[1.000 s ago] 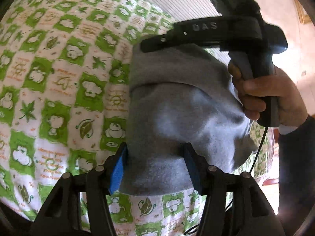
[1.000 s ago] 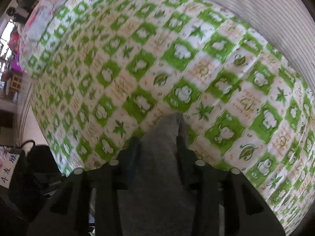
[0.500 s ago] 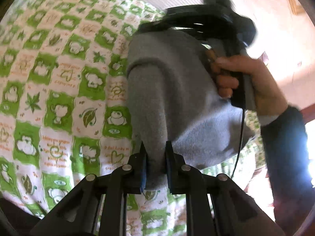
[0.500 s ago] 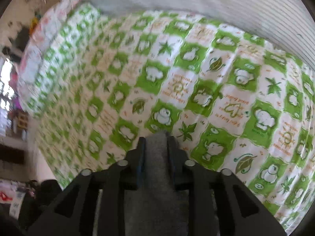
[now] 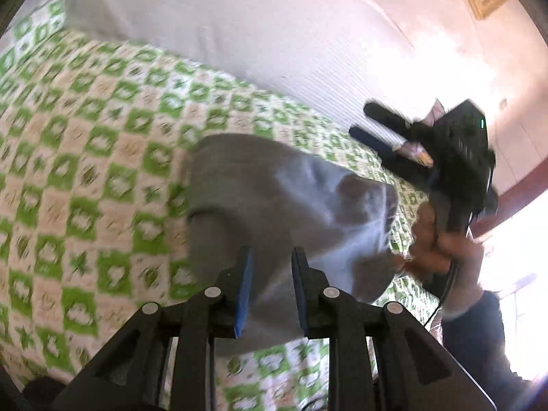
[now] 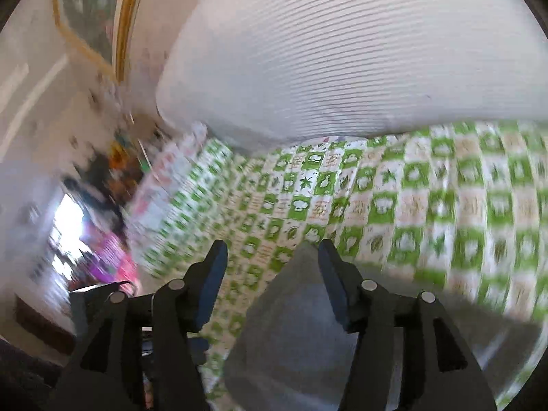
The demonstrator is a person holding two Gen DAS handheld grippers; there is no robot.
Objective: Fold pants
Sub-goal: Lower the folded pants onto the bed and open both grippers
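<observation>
The grey pants (image 5: 291,198) lie in a folded bundle on the green-and-white patterned bedsheet (image 5: 85,171). My left gripper (image 5: 271,274) hovers over their near edge, its jaws opening; grey cloth shows between the blue pads (image 5: 245,291), but they no longer pinch it. In the left wrist view my right gripper (image 5: 358,121) is off the pants at the upper right, held by a hand (image 5: 441,246), fingers spread. In the right wrist view the right gripper (image 6: 272,260) is opening wide. A point of the pants (image 6: 301,325) lies below it, beside the right finger.
A large white striped pillow or duvet (image 5: 239,34) lies across the far side of the bed (image 6: 342,51). A gold-framed picture (image 6: 102,7) hangs on the wall. Blurred colourful clutter (image 6: 109,257) sits beyond the bed's left edge.
Both grippers were shut on folds of the pants and have let go. The right one has swung up and away to the right; the left one has risen.
</observation>
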